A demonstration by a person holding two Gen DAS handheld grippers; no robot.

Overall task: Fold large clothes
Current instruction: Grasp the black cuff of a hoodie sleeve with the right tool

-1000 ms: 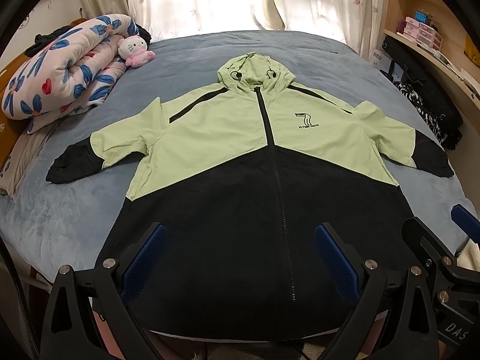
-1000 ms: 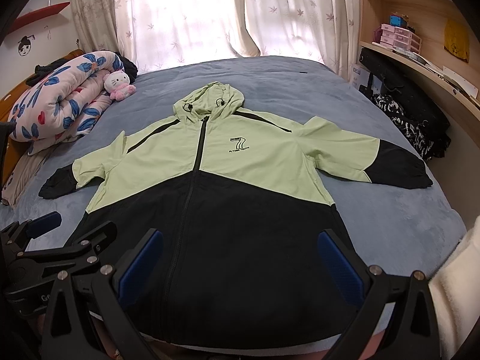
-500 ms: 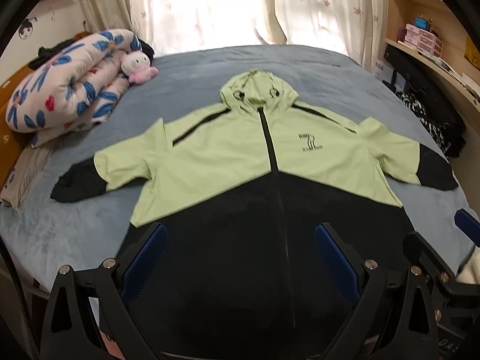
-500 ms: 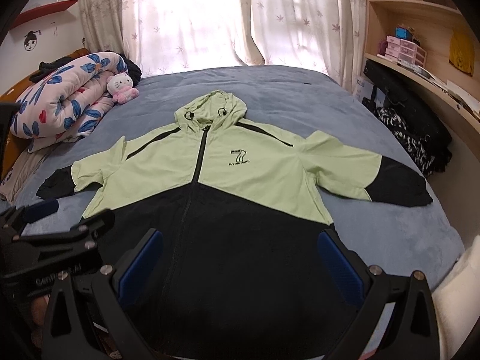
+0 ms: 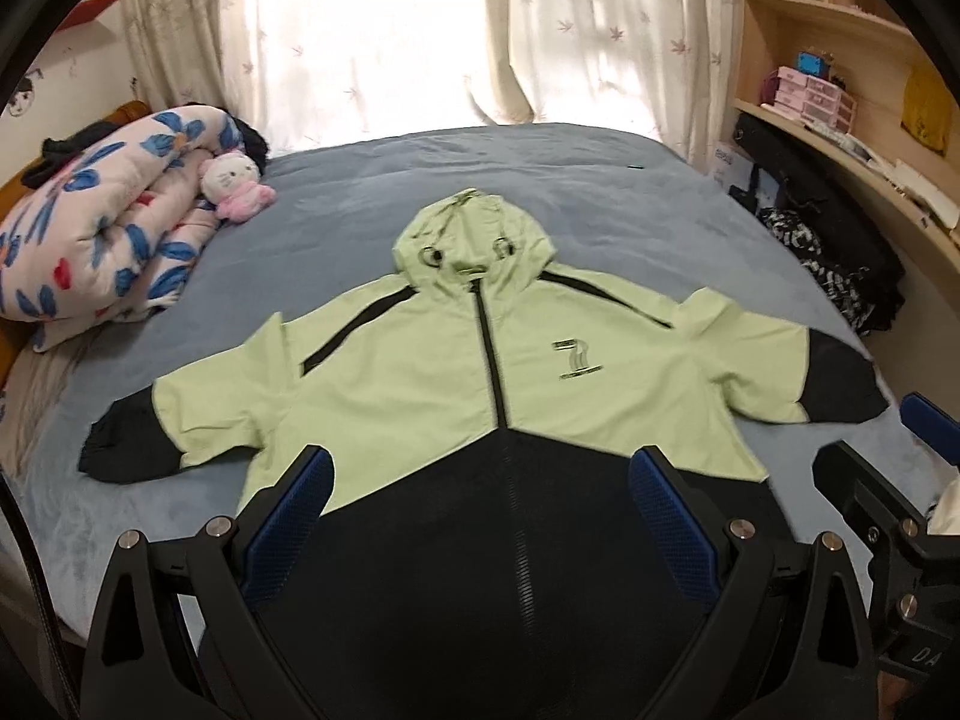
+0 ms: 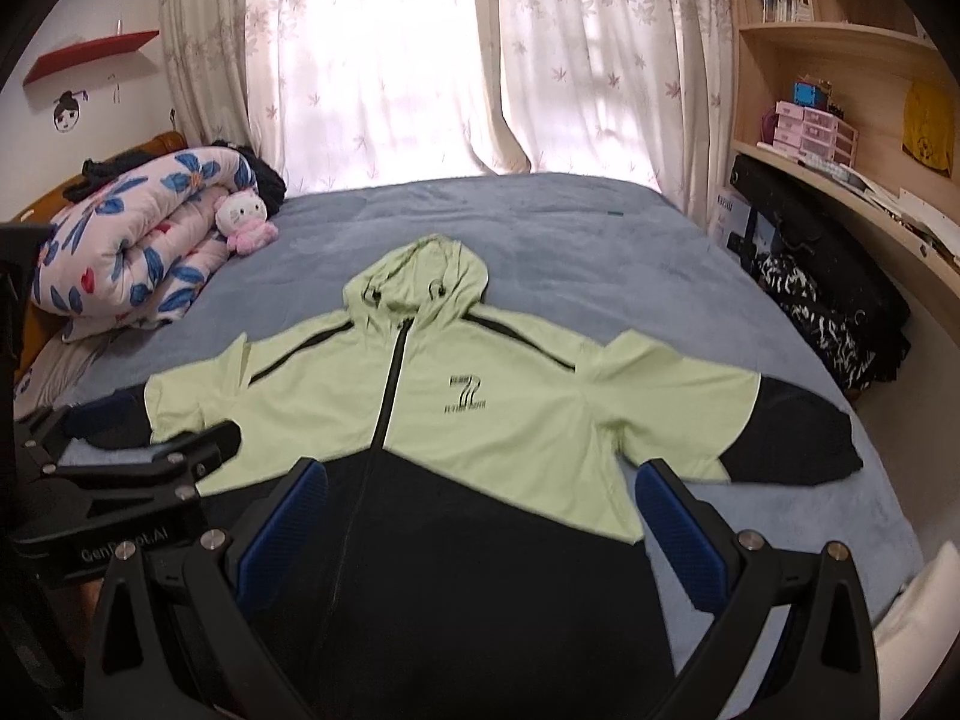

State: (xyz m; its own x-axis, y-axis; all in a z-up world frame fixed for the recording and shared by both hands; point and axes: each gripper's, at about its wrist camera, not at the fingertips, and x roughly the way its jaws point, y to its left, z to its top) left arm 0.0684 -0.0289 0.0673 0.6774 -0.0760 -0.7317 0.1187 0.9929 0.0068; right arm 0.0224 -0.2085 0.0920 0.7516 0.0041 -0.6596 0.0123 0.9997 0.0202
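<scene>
Jacket (image 5: pixel 420 396): green top, black lower half, hood away from the fingers, zip closed; lies flat, front up, on bed w/ both sleeves spread out to the sides. Black hem portion sits betw. & just ahead of both pairs of fingers.
Left gripper (image 5: pixel 480 504): held above jacket's black lower part; blue-padded fingers (image 5: pixel 291 501) wide apart, nothing betw. them, not touching cloth. Also seen at left edge of right wrist view (image 6: pixel 138 468).
Right gripper (image 6: pixel 483 510): above jacket's black part, toward its right side; fingers (image 6: pixel 675 528) wide apart, empty. Its tip shows at right edge of left wrist view (image 5: pixel 870 480).
Bed (image 5: pixel 540 180): grey-blue cover, carries jacket.
Rolled quilt (image 5: pixel 102 228): floral, far left of fingers, at bed's edge.
Plush toy (image 5: pixel 231 186): white & pink, touching quilt, well apart from hood.
Curtains (image 6: pixel 420 60): pale, leaf print, beyond bed.
Shelves (image 6: pixel 840 90): wood, right of fingers; pink drawer boxes (image 6: pixel 813 129) on them.
Dark bags (image 6: pixel 828 300): beside bed, right, below shelves.
</scene>
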